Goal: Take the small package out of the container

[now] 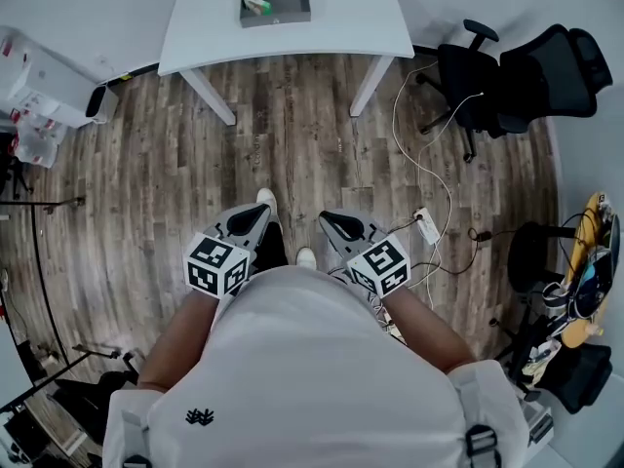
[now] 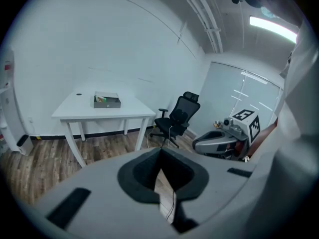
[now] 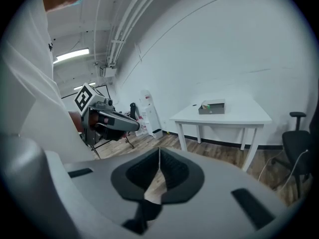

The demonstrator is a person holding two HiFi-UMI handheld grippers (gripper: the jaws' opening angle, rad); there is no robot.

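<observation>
A grey open container (image 1: 276, 6) stands on the white table (image 1: 331, 29) far ahead, with a small green and white package (image 1: 255, 5) in its left end. The container (image 2: 106, 101) also shows in the left gripper view, and the container (image 3: 212, 106) in the right gripper view. My left gripper (image 1: 259, 214) is held close to my body, its jaws shut and empty. My right gripper (image 1: 331, 220) is beside it, jaws meeting at the tips with nothing between them. Both are far from the table.
Wood floor (image 1: 292, 154) lies between me and the table. Black office chairs (image 1: 507, 76) stand at the right, with a white cable and power strip (image 1: 427, 226) on the floor. White boxes (image 1: 39, 86) and tripod legs (image 1: 39, 222) are at the left.
</observation>
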